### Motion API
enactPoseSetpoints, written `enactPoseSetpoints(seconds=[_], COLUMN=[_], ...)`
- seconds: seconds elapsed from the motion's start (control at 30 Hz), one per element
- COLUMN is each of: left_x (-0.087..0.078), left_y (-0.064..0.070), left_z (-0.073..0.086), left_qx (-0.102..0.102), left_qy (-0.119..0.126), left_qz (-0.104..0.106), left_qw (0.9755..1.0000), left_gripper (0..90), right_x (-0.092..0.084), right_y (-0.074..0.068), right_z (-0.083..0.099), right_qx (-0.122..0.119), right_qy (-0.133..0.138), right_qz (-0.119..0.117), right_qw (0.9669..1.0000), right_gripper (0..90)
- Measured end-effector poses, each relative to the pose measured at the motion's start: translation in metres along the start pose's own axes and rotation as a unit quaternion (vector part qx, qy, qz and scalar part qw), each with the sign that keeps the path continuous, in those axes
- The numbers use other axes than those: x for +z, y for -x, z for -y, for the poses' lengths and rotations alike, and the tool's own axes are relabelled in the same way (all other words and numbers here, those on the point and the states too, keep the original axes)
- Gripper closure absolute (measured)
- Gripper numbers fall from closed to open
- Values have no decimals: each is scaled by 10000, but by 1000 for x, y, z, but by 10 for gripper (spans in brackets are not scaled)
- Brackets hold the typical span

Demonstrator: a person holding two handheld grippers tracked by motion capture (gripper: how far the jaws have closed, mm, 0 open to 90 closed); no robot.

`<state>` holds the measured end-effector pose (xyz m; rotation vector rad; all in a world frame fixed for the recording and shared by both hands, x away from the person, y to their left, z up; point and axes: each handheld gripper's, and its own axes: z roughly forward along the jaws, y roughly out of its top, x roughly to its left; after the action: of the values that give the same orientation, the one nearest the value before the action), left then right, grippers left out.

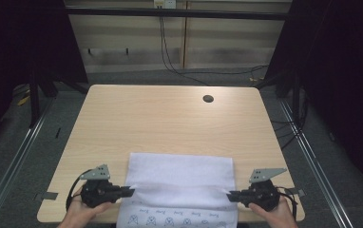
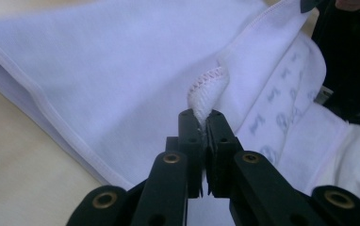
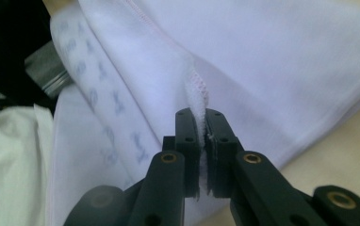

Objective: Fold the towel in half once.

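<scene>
A white cloth (image 1: 179, 178) lies on the near part of the wooden table (image 1: 170, 118), folded over, with small blue prints showing on its lower layer at the front edge. My left gripper (image 1: 131, 191) is shut on the cloth's left hemmed edge (image 2: 206, 89). On the opposite side my right gripper (image 1: 230, 194) is shut on the right hemmed edge (image 3: 198, 94). Both pinch the stitched hem of the cloth's upper layer between their jaws. The printed layer (image 2: 282, 117) lies beneath, and it also appears beside the right jaws as printed layer (image 3: 117, 103).
A round cable hole (image 1: 208, 99) sits near the table's far right. Cables (image 1: 170, 57) hang behind the table. Metal rails (image 1: 18, 152) run along the floor on both sides. A person's hands (image 1: 82, 211) hold the grippers at the table's near edge.
</scene>
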<state>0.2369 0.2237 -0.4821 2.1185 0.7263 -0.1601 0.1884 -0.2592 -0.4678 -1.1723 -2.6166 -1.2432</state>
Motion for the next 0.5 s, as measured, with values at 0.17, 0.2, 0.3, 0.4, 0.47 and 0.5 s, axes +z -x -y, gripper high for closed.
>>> enactPoseSetpoints(seconds=[0.17,0.2,0.3,0.4,0.47,0.5], left_x=[11,12,17,24,28,29], left_y=[-7,-11,-19,-34,-46,-53], left_z=[6,4,-5,-17,-24,-27], left_qx=[54,23,211,119,19,-45], left_qy=[-453,-402,-340,-218,-85,0], left_qz=[-198,-320,-617,-798,-898,-1028], left_qw=[9988,9987,9973,9965,9959,9947], left_gripper=[869,870,872,873,873,873], right_x=[14,19,24,29,35,38], right_y=[0,0,11,27,43,51], right_z=[10,10,3,-10,-22,-28], right_qx=[69,59,117,116,130,160], right_qy=[-502,-658,-496,-444,-381,-362], right_qz=[149,273,317,644,760,782], right_qw=[9986,9974,9982,9969,9963,9962], right_gripper=[857,864,869,870,869,870])
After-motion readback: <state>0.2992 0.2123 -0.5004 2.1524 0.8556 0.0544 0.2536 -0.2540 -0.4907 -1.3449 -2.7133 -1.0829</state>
